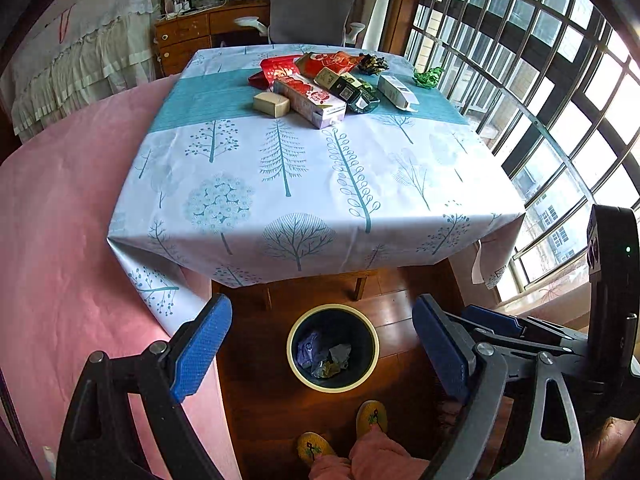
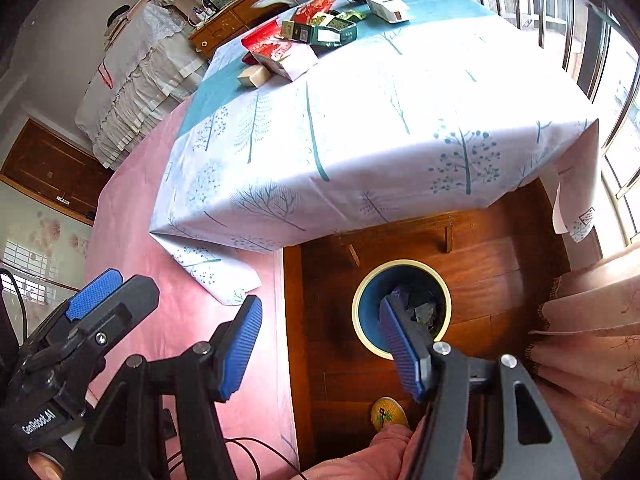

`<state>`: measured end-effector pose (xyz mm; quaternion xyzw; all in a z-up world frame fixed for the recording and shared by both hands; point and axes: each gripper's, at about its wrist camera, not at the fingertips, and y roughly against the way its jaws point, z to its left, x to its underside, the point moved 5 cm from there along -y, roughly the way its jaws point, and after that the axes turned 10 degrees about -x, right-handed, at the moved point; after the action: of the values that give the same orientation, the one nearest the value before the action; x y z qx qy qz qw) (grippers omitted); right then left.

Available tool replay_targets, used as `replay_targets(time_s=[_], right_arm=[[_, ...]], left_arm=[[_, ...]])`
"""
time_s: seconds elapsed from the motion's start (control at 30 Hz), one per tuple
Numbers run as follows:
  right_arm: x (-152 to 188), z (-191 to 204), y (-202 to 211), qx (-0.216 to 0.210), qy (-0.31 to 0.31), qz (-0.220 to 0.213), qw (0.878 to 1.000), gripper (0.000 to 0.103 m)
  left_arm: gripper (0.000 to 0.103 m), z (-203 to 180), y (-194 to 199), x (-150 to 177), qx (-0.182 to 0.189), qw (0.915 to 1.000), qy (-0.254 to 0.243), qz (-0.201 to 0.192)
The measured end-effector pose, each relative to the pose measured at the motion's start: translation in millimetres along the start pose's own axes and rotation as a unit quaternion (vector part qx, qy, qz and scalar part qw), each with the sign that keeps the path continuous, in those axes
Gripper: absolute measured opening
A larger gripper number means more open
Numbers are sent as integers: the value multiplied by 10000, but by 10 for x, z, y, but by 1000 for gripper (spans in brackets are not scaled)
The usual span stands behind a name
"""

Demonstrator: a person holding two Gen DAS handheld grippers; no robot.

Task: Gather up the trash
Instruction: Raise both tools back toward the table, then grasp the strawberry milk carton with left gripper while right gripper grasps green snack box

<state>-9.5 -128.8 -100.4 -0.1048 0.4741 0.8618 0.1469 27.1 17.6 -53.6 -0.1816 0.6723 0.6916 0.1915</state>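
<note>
- Nearest the lens, the left gripper (image 1: 322, 354) has its blue pads spread wide with nothing between them; the right gripper (image 2: 320, 354) is likewise spread and empty, its far pad overlapping the bin only by line of sight.
- Straight below and between both sets of tongs stands the trash bin (image 1: 370, 334) on the wooden floor, with crumpled wrappers already lying in its bottom. The person's slippers (image 1: 372, 416) sit just behind it, on the near side of the tongs.
- The trash still to be collected lies well ahead of the tongs, on the far part of the table (image 1: 280, 240): a cream block (image 1: 272, 104), a long pink-and-red box (image 1: 310, 102), a dark green box (image 1: 352, 90), a white carton (image 1: 398, 92), red packets (image 1: 280, 68), a dark foil wad (image 1: 372, 63) and a green crumple (image 1: 428, 77).
- Risk: the boxes overlap in one heap, so closing on one may, I judge, drag or tip its neighbours.
- Risk: the reach across the table is long; a shallow grip on a smooth carton could slip on the way back, dropping it short of the bin.
- Risk: the green crumple sits close to the table's far right edge, so a nudge could push it off.
- Risk: the two grippers hang just beside each other and could collide if both go for the heap.
</note>
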Motion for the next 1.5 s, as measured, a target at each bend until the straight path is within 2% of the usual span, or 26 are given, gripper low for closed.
replay_targets(time_s=[0.17, 0.3, 0.53, 0.7, 0.93, 1.13, 1.3, 1.33, 1.37, 1.4, 1.5], right_arm=[[-353, 320, 253, 82, 461, -405, 9981, 62], [-720, 464, 326, 148, 787, -679, 9945, 62], [-1448, 480, 121, 265, 1286, -706, 9888, 62], [-2134, 312, -314, 201, 1571, -417, 9865, 62], [-2889, 98, -1063, 94, 1894, 336, 9813, 62], [-3174, 2, -1632, 89, 2319, 922, 9683, 62], [-3199, 46, -1717, -262, 2825, 1084, 9527, 61], [-3209, 42, -1720, -310, 2889, 1114, 9503, 59], [-3224, 28, -1707, -359, 2905, 1120, 9496, 51], [-3258, 9, -1688, -456, 2872, 1118, 9502, 39], [-3362, -103, -1612, -511, 2774, 1130, 9527, 33]], left_arm=[[91, 143, 179, -323, -95, 9995, -84, -284], [91, 286, 188, -559, -313, 9985, 92, -448], [90, 422, -137, -1041, -359, 9973, 587, -275], [90, 394, -612, -1421, -594, 9941, 891, -160], [88, 311, -1399, -1806, -786, 9818, 1634, 563], [88, 307, -1800, -1949, -907, 9678, 2170, 891], [88, 247, -1964, -2041, -915, 9619, 2355, 1047], [88, 217, -1995, -2073, -907, 9619, 2350, 1064], [88, 184, -2019, -2113, -903, 9624, 2329, 1068], [88, 155, -2034, -2143, -907, 9630, 2306, 1061], [88, 70, -2103, -2248, -883, 9639, 2267, 1079]])
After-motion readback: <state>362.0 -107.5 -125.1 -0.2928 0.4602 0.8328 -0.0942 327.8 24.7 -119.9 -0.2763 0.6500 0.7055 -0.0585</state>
